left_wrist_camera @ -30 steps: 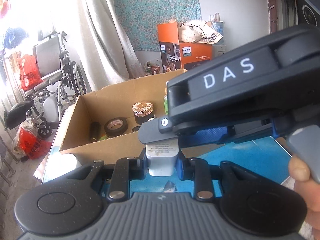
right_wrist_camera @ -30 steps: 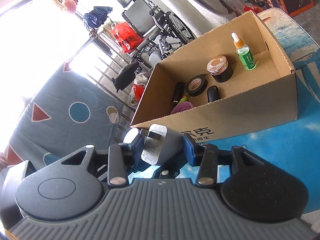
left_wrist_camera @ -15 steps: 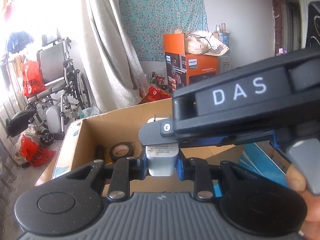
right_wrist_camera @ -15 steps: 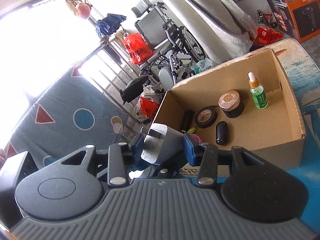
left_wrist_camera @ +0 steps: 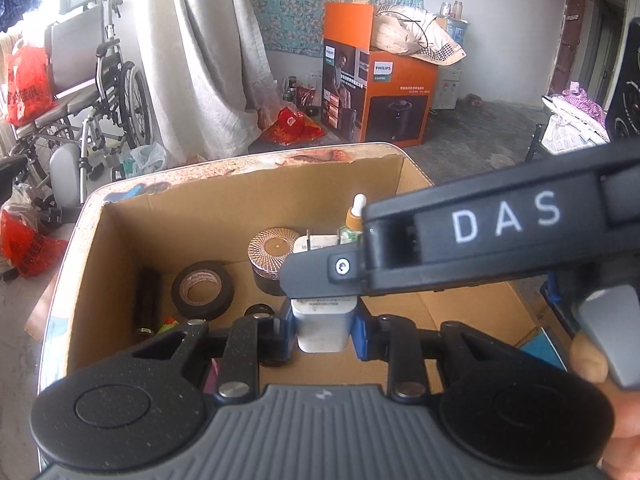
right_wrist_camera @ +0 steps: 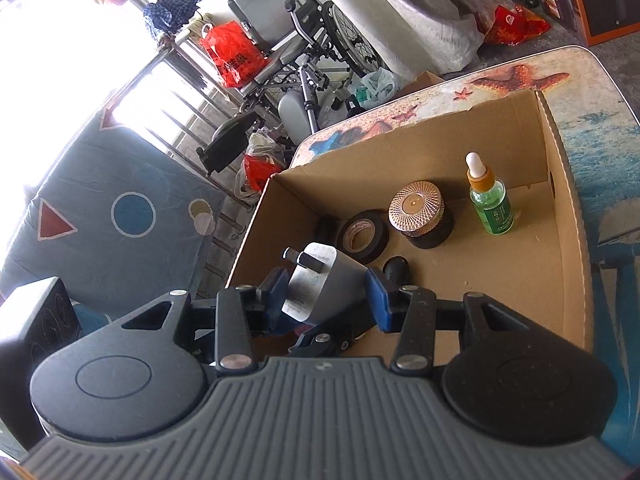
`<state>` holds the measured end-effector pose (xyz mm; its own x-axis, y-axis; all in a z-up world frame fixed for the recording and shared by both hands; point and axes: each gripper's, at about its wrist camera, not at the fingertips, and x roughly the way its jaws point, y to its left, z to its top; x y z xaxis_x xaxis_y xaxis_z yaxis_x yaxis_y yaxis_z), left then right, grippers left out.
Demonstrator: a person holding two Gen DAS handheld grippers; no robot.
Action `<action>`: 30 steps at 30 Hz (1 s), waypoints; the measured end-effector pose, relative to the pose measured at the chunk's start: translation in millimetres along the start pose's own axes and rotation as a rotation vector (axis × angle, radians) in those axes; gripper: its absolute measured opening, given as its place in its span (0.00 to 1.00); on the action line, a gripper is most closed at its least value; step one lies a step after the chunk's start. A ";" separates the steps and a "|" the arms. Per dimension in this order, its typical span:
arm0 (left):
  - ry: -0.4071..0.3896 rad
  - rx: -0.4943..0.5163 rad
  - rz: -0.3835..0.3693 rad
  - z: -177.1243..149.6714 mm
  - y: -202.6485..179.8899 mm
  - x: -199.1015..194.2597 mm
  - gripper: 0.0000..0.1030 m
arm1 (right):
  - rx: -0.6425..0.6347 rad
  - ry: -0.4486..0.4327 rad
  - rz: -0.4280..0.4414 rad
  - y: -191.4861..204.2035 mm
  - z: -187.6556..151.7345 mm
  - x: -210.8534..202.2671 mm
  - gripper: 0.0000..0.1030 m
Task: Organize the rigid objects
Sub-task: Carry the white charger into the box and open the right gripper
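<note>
- Box (right_wrist_camera: 420, 292) sits on the table (right_wrist_camera: 592, 92).
- In the box: tape (right_wrist_camera: 362, 236) left of the jar (right_wrist_camera: 420, 214), dropper bottle (right_wrist_camera: 490, 202) right of the jar.
- Charger (right_wrist_camera: 324, 284) hangs over the box's near left part.
- Wheelchair (right_wrist_camera: 296, 44) stands beyond the table.

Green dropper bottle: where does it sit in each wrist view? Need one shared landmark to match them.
Left wrist: the green dropper bottle is just right of centre by the box's far wall, mostly hidden behind the other tool; only the cap and neck show.
Right wrist: fully visible, upright, right of centre in the cardboard box.
Shared landmark: the jar with the copper lid, directly left of the bottle in both views.
</note>
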<state>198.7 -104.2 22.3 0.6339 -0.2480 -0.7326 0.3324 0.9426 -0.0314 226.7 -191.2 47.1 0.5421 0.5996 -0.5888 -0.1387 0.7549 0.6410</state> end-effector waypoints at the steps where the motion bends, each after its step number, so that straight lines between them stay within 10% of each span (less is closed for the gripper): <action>1: 0.018 -0.009 -0.009 2.2 2.0 7.2 0.28 | 0.008 0.020 -0.011 -4.4 5.4 8.0 0.42; 15: 0.279 -0.131 -0.046 6.9 22.2 81.7 0.28 | 0.096 0.217 -0.083 -56.9 29.0 85.7 0.43; 30: 0.294 -0.135 -0.058 14.1 21.9 77.9 0.44 | 0.079 0.223 -0.129 -53.5 18.9 97.3 0.46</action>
<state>265.2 -106.0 -25.8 0.3814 -0.2456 -0.8912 0.2544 0.9547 -0.1543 302.5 -178.2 -35.2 0.3536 0.5497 -0.7568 -0.0105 0.8114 0.5844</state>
